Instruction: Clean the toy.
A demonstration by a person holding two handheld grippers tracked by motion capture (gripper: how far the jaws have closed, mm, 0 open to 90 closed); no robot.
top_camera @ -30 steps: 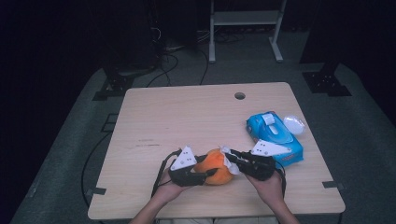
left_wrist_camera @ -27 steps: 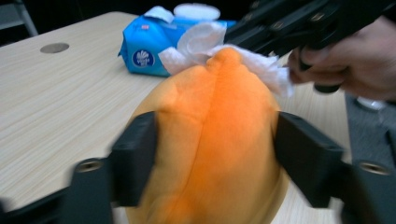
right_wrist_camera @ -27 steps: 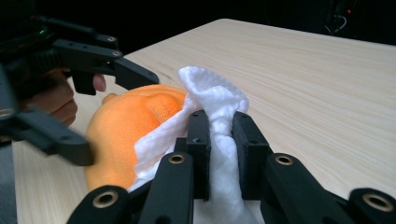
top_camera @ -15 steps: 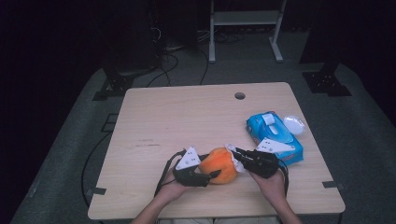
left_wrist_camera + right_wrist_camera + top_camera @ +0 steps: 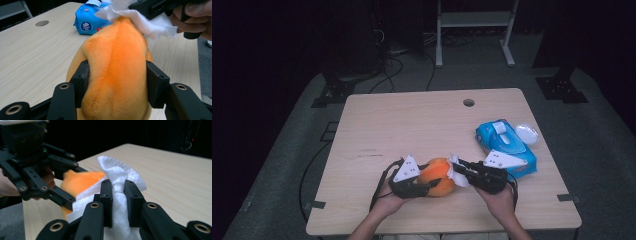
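The left gripper (image 5: 116, 82), its jaws having just been closing, is squeezing the soft, light orange plush toy (image 5: 117, 72) mid-body, while the right gripper (image 5: 117, 192) is pinching a limp white wipe (image 5: 120, 176) against it.

A blue wipes pack (image 5: 506, 148) lies on the wooden table (image 5: 412, 125), a white lid (image 5: 527, 133) beside it.

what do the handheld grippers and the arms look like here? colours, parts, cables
Both the left gripper and the right gripper are matte black linkage frames with brass-coloured pivot rivets and blocky black pads. Each carries a grey three-cornered plate on top and trails a black cable. The forearms are bare, with no sleeves visible.
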